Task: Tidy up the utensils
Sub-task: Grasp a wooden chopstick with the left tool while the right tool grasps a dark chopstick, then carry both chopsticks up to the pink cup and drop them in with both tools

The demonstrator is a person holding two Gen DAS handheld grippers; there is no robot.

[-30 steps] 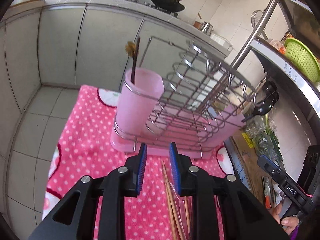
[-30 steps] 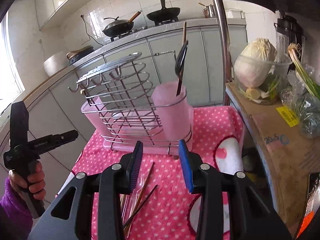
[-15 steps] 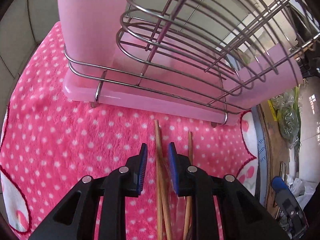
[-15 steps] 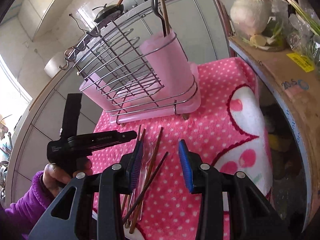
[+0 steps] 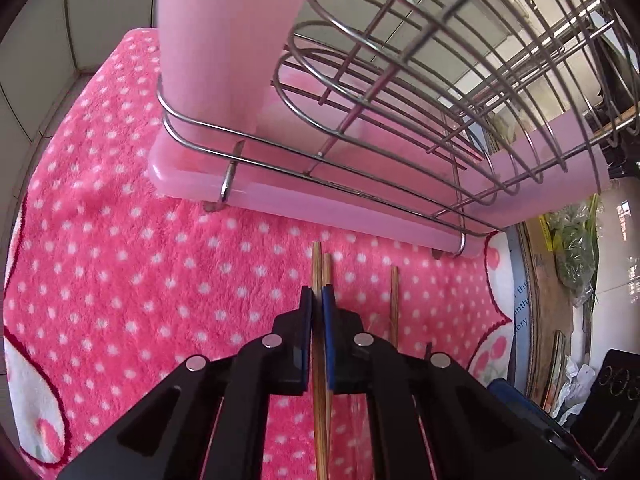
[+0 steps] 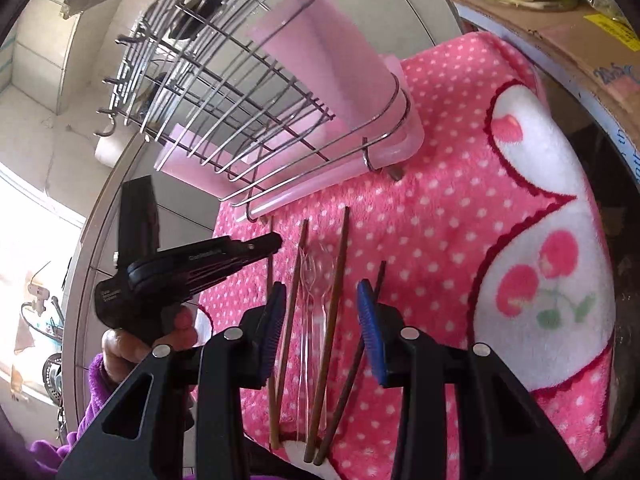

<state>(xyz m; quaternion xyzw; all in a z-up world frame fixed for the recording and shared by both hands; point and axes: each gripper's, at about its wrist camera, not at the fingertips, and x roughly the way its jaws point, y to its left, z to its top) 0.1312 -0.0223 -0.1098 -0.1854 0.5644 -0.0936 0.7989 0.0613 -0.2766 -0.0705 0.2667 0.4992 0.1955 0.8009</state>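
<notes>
Several wooden chopsticks lie on a pink polka-dot towel (image 5: pixel 120 260) in front of a wire rack (image 5: pixel 440 60) with a tall pink utensil cup (image 5: pixel 224 40). My left gripper (image 5: pixel 317 300) is down on the towel, its jaws closing, and the blue pads pinch a light wooden chopstick (image 5: pixel 316 264); a second stick (image 5: pixel 394 300) lies just to the right. In the right wrist view my right gripper (image 6: pixel 320 292) hovers open over a brown chopstick (image 6: pixel 338 272), a dark chopstick (image 6: pixel 372 284) and clear plastic cutlery (image 6: pixel 316 272), gripping nothing. The cup (image 6: pixel 320 40) holds dark handles.
The rack's pink drip tray (image 5: pixel 320 204) stands close behind the chopstick tips. A cardboard box (image 6: pixel 560 40) with vegetables borders the towel on the right. A hand in a purple sleeve (image 6: pixel 132 344) carries the left gripper (image 6: pixel 276 242). Grey cabinet doors rise behind.
The left gripper dropped to the towel and its jaws narrowed onto a chopstick. The right gripper sank and tipped down over the utensils, its jaws unchanged.
</notes>
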